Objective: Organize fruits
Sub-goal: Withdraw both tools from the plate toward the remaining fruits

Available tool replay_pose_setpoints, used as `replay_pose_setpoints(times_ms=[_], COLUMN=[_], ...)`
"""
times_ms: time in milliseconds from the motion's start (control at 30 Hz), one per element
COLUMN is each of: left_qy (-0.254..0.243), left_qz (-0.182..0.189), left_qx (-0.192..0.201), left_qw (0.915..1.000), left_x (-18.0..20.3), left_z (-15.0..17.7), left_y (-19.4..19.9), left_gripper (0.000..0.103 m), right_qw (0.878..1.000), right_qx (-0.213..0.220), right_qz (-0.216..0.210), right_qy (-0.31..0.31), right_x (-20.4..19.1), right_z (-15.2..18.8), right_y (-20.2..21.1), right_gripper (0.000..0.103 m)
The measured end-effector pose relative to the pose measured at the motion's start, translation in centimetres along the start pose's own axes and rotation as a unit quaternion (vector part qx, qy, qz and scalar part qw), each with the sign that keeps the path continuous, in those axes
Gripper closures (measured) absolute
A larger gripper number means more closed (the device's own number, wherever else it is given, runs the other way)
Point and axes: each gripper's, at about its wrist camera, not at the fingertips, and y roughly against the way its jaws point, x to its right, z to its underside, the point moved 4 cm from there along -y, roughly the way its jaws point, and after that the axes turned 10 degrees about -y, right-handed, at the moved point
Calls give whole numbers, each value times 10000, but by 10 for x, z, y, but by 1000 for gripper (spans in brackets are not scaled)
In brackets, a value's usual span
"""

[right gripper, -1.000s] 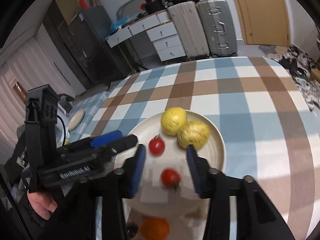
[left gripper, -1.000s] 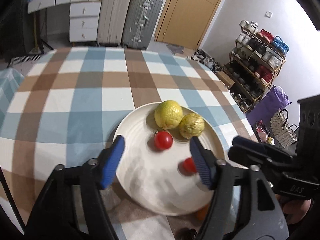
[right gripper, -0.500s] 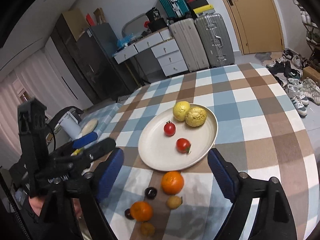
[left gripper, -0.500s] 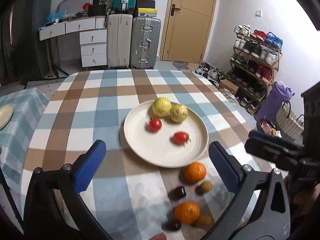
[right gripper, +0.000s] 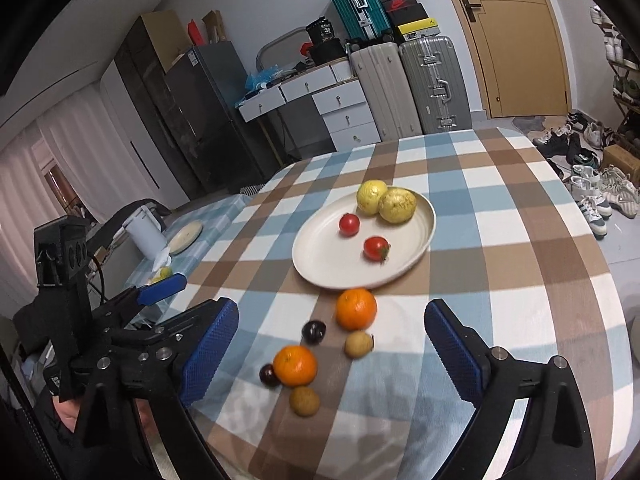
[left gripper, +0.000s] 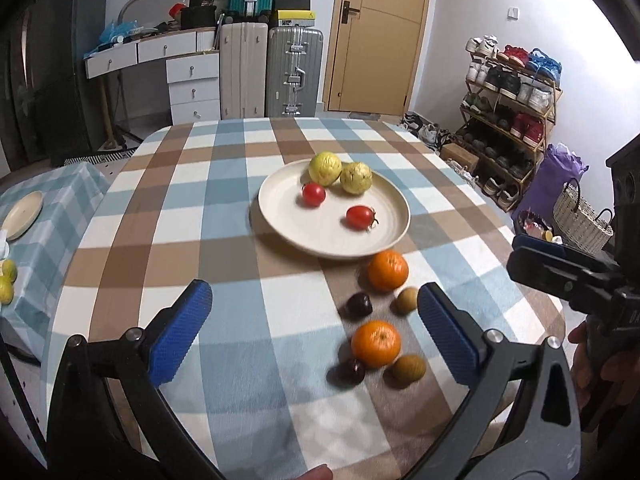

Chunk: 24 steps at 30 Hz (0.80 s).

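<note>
Left wrist view: the left gripper (left gripper: 316,334) is held wide open and empty, its blue pads (left gripper: 178,336) spread to either side of the loose fruit on the checked tablecloth (left gripper: 168,216). Between the jaws, toward the right finger, the near orange (left gripper: 376,343) is seen, with a dark cherry-like fruit (left gripper: 352,371) and a small brown fruit (left gripper: 408,367) just beside it. Ahead of these lie a second dark fruit (left gripper: 359,304), another brown fruit (left gripper: 407,300) and the far orange (left gripper: 388,271), which sits just beside the rim of the plate (left gripper: 320,236). On the plate two tomatoes (left gripper: 360,216) and two yellow-green fruits (left gripper: 325,168) are already gathered.

From the right wrist, the right gripper (right gripper: 332,348) is likewise shown wide open and holding nothing, and the same cluster is framed between its pads; the near orange (right gripper: 295,365) lies nearer its left finger. All the loose pieces are roundish, so no long axis has to be matched. Neither gripper is clearly the nearer one; the near orange is judged the likeliest next pick, to be approached forward and down, with care that the cherry touching it is not knocked away.

Compared with a second ago, both grippers are pulled back and up from the plate, their jaws are opened much wider, and the second tomato, then between the right gripper's fingers, is left lying on the plate.
</note>
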Motion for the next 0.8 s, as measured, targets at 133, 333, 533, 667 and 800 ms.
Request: replay_pose_setpoints(times_ms=[133,333,533,667,800], left_qy=[56,138,197,188,186], left_qz=[-21,10,127,176,233], left_qx=[-39,-179,-486,-782,-1098], left_qw=[10000,9997,9985,9966,9935], left_x=[-2,-7,-7,-3,1], left_z=[9,22,35,43,52], left_y=[5,8,-1,-18,-35], left_gripper=[1,1,1,1,1], right_qw=[9999,9995,9988,9989,9991], right_qx=[-99,-164,-224,-146,-86], right_qz=[68,164,325,341,303], right_qy=[84,221,300,272,292], right_x=[-1,-4,0,1,-1], right_z=[11,24,28,25,23], right_y=[1,3,2,6,10], right_gripper=[4,1,0,0,0])
